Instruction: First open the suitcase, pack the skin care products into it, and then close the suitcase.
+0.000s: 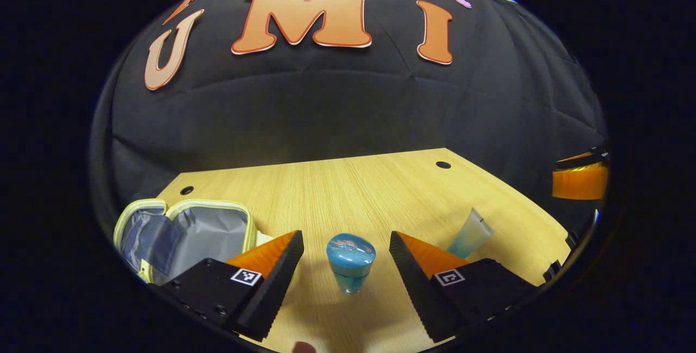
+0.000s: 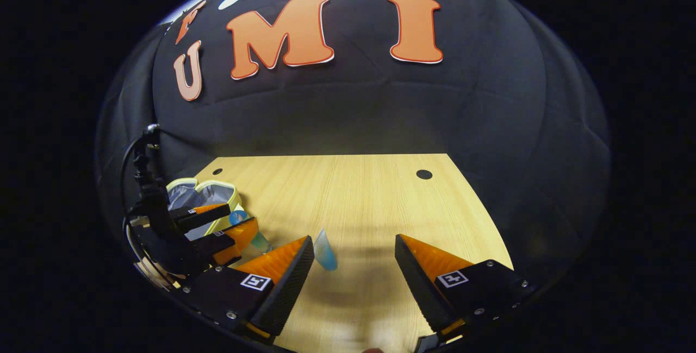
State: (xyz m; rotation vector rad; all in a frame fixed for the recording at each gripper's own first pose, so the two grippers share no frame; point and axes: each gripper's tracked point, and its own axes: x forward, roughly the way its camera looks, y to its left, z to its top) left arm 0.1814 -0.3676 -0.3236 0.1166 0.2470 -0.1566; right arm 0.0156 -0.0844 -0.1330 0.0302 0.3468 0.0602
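Note:
A small blue bottle (image 1: 350, 263) with a rounded cap stands on the wooden table (image 1: 353, 190), between the fingers of my left gripper (image 1: 345, 240). That gripper is open, with a gap on each side of the bottle. The suitcase (image 1: 185, 230), a small pouch with a pale yellow rim and grey lining, lies open to the left. A pale teal tube (image 1: 470, 233) lies beyond the right finger. In the right gripper view, the tube (image 2: 325, 252) lies just ahead of my right gripper (image 2: 354, 241), which is open and holds nothing. The left gripper (image 2: 231, 221) and the suitcase (image 2: 204, 192) are at the left.
The table (image 2: 353, 195) has two round holes (image 2: 424, 174) near its far corners. It ends at the black cloth wall behind. In the left gripper view, part of the other gripper (image 1: 579, 179) shows at the far right edge.

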